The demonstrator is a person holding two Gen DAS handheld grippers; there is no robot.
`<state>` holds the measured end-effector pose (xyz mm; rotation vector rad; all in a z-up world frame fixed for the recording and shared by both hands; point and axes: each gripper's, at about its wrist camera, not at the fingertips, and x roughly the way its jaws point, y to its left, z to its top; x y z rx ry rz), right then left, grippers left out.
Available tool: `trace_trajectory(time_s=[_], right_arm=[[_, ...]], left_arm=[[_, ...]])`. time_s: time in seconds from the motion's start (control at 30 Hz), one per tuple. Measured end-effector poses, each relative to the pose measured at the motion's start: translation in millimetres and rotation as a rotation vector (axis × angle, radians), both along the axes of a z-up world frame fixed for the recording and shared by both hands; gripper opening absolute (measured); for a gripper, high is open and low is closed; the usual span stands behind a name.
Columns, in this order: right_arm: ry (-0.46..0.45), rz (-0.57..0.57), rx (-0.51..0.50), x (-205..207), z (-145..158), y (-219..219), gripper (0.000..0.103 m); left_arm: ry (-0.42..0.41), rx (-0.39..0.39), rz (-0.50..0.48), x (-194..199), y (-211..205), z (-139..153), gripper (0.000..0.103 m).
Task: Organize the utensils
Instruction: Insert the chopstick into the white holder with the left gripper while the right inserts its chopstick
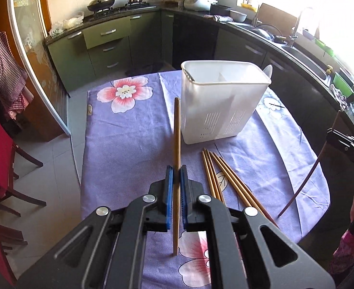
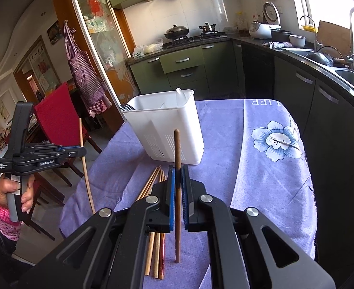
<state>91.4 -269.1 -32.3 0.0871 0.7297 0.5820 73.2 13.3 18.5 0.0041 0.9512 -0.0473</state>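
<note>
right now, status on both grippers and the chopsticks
Left gripper shut on light chopstick. Right gripper shut on dark chopstick. More chopsticks on cloth. White holder ahead, path clear.

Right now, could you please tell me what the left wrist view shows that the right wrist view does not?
Only the left wrist view: the pink flower print on the purple tablecloth.

Only the right wrist view: dark fork tines in the white plastic utensil caddy, and the hand holding the left claw.

Both: the caddy, loose bamboo chopsticks, and each claw shut on one chopstick.
</note>
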Motion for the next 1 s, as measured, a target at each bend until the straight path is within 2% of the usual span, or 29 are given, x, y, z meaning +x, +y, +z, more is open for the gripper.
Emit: trace_trajectory(time_s=[0.17,0.6,0.77,1.0], right_arm=[[-0.021,-0.002,0.004,-4,7,-2,0.006],[-0.061,0.010,0.002,-1,31,-1,0.006],[-0.077,0.021,0.006,7,48,1,0.006],[-0.123,0.045,0.016,14,81,9,0.006]], left_arm=[[-0.043,0.006,-0.019,-7,-3,16,0.006],[-0.065,-0.016,-0.054,8,-14,38,0.006],[-0.087,-0.032,-0.087,16,-21,64,0.006],[-0.162,-0.048,-0.133,21,-36,116,0.006]])
